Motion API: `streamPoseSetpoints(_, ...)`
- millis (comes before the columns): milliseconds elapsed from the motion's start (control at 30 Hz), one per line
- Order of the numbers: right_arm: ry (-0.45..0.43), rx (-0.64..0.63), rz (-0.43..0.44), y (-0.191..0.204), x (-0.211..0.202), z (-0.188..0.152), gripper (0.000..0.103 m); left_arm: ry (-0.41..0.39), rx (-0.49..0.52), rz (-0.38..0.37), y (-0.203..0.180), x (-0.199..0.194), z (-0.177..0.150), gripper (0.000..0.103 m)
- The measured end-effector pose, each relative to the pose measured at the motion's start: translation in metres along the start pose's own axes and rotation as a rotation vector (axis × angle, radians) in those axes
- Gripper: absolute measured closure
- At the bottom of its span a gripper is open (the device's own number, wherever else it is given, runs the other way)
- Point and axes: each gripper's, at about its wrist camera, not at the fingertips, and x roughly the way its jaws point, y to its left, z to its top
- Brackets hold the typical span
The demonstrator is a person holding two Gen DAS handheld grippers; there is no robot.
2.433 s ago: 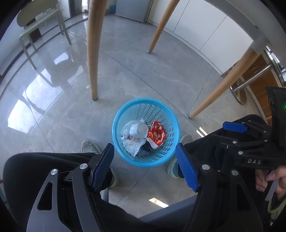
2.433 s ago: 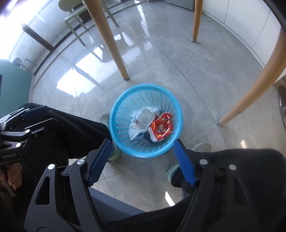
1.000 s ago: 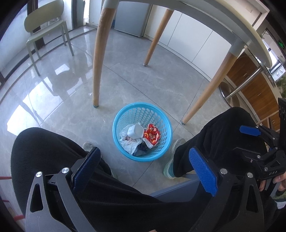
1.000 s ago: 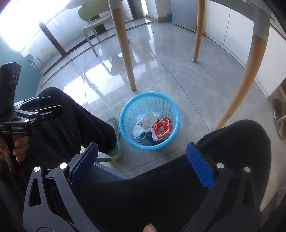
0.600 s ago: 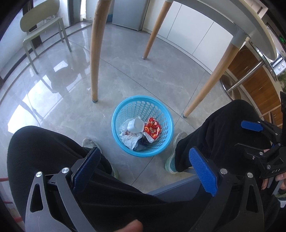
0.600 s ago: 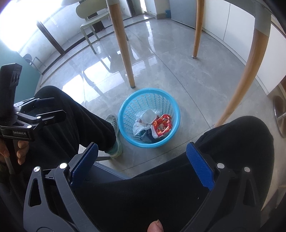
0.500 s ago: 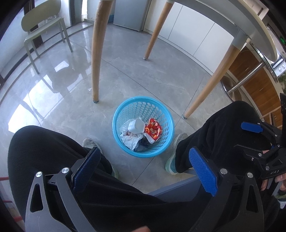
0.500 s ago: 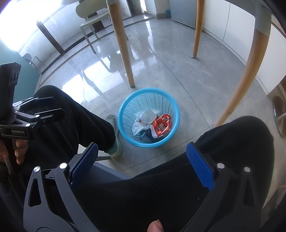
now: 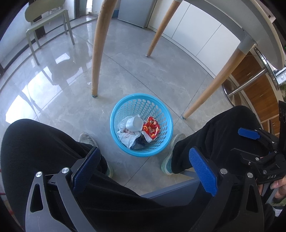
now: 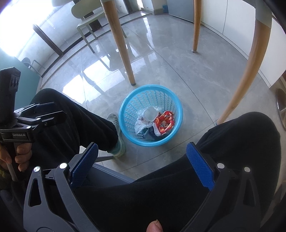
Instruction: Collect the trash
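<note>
**A:** Both of your grippers are held up over your lap, pointing down at the floor. Your left gripper [image 9: 144, 167] has its blue pads spread wide apart with nothing between them, and your right gripper [image 10: 141, 164] is spread the same way, also empty.

**B:** Where is the trash?

**A:** It is in the blue basket [image 9: 114, 116], a round mesh bin standing on the grey tiled floor [image 9: 53, 85] between your two shoes, just in front of your knees. Inside lie a white cup [image 9: 134, 122], a crumpled white bag [image 9: 127, 137] beneath it, and a red snack wrapper [image 9: 151, 127] against the right side.

**B:** What surrounds it?

**A:** Wooden table legs [image 9: 97, 48] stand just beyond the basket, and a pale green chair [image 9: 44, 16] sits well apart at the far left. Your black trousers [image 9: 44, 141] fill the lower part of both views. From the right wrist view, your left hand [image 10: 12, 155] is wrapped round its gripper's handle.

**B:** What has changed?

**A:** Compared with a couple of seconds ago, both grippers have been raised away from the basket and their pads stand wider apart. In the last half second almost nothing has shifted. The basket's contents look the same.
</note>
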Motion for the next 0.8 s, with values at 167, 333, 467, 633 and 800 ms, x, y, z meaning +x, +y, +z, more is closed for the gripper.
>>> streamPoseSetpoints(167, 0.004, -0.004, -0.011, 0.0018, 0.0009, -0.0001, 0.009, -0.002, 0.003, 0.004, -0.0023, -0.0001, -0.0012, 0.006)
streamPoseSetpoints(333, 0.007, -0.008, -0.018, 0.0007, 0.0027, -0.0004, 0.009, -0.006, 0.011, 0.012, -0.0047, 0.0021, -0.0034, 0.006)
streamPoseSetpoints(467, 0.006, -0.009, -0.017, 0.0006, 0.0026, -0.0005, 0.009, -0.007, 0.018, 0.017, -0.0059, 0.0034, -0.0046, 0.006)
streamPoseSetpoints(633, 0.006, -0.010, -0.013, 0.0011, 0.0037, -0.0010, 0.009, -0.005, 0.018, 0.017, -0.0060, 0.0040, -0.0044, 0.006)
streamPoseSetpoints(800, 0.006, -0.010, -0.012, 0.0010, 0.0040, -0.0009, 0.009, -0.006, 0.020, 0.018, -0.0063, 0.0039, -0.0044, 0.006)
